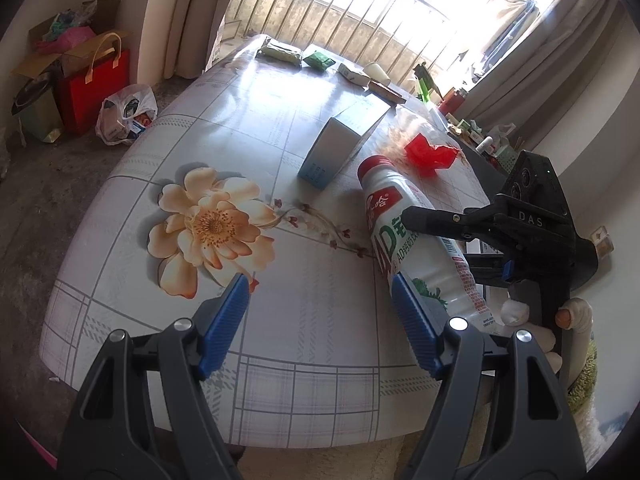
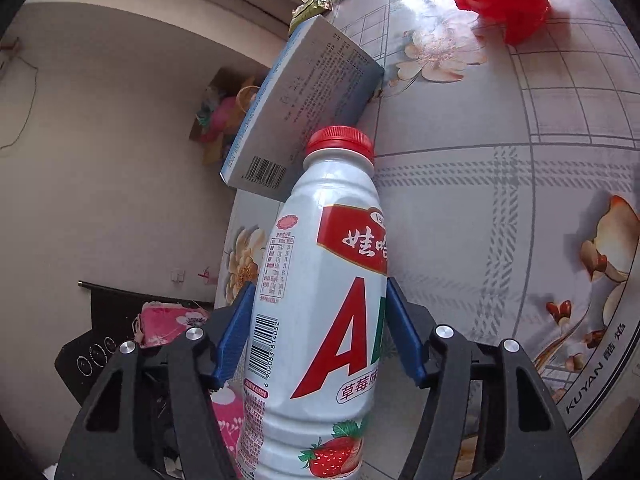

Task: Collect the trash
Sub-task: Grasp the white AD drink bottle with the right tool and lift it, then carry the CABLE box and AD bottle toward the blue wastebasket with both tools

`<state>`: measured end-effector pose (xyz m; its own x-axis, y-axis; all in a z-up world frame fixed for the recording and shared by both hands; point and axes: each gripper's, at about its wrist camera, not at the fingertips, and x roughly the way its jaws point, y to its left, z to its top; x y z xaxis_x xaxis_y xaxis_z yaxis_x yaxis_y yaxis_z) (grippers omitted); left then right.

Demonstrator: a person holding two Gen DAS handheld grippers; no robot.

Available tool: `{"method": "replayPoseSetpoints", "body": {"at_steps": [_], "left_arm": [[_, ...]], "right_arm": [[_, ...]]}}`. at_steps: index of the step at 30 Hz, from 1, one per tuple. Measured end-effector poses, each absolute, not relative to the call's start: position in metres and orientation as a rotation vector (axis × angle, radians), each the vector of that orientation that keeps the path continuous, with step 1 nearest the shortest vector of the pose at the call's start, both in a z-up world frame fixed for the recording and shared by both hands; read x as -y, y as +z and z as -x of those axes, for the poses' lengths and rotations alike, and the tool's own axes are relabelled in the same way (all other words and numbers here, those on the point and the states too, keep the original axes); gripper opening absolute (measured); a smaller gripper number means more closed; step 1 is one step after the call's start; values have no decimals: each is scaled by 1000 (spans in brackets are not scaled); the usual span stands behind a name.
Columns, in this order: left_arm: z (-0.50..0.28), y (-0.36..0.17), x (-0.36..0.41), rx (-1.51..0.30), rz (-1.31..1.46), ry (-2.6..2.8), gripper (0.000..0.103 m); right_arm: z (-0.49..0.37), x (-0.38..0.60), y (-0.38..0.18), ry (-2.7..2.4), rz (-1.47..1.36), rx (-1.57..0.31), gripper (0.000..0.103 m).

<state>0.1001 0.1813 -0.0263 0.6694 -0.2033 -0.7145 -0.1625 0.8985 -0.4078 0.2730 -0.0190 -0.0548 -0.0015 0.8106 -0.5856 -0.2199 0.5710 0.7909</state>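
A white milk-drink bottle [image 1: 428,264] with a red cap and a red and green label lies near the table's right edge, cap pointing away. My right gripper [image 1: 440,236] comes in from the right and is shut on it. In the right wrist view both blue pads [image 2: 240,328] press the sides of the bottle [image 2: 328,240] at mid body. My left gripper [image 1: 318,284] hangs open over the flowered tabletop [image 1: 320,340] with nothing between its fingers. Its right pad is just beside the bottle's base.
A blue-grey carton [image 1: 340,140] lies past the bottle's cap, with a crumpled red wrapper [image 1: 430,154] to its right. Green packets [image 1: 318,59] and a paper cup [image 1: 376,72] sit at the far edge. A plastic bag [image 1: 126,118] and a red gift bag [image 1: 96,84] stand on the floor, left.
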Motion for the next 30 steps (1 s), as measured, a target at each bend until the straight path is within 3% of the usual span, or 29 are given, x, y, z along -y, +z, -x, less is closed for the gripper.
{"method": "replayPoseSetpoints", "body": {"at_steps": [9,14,19,30], "left_arm": [[-109,-11,-149,-832,421,-110,70],[-129,-14,-105,-872,385,-225,70],[-155,-29,-52,-951,379,-359,70],[-206,-51,12,-1082,338,-446,70]], "right_arm": [[-220,147,6,837,-760,-1074,61],[-183,244,30,576,-699,-929,61],[-170,278,5,388,-640,-973,61],[-194,237,-42,368,-572,-1082,61]]}}
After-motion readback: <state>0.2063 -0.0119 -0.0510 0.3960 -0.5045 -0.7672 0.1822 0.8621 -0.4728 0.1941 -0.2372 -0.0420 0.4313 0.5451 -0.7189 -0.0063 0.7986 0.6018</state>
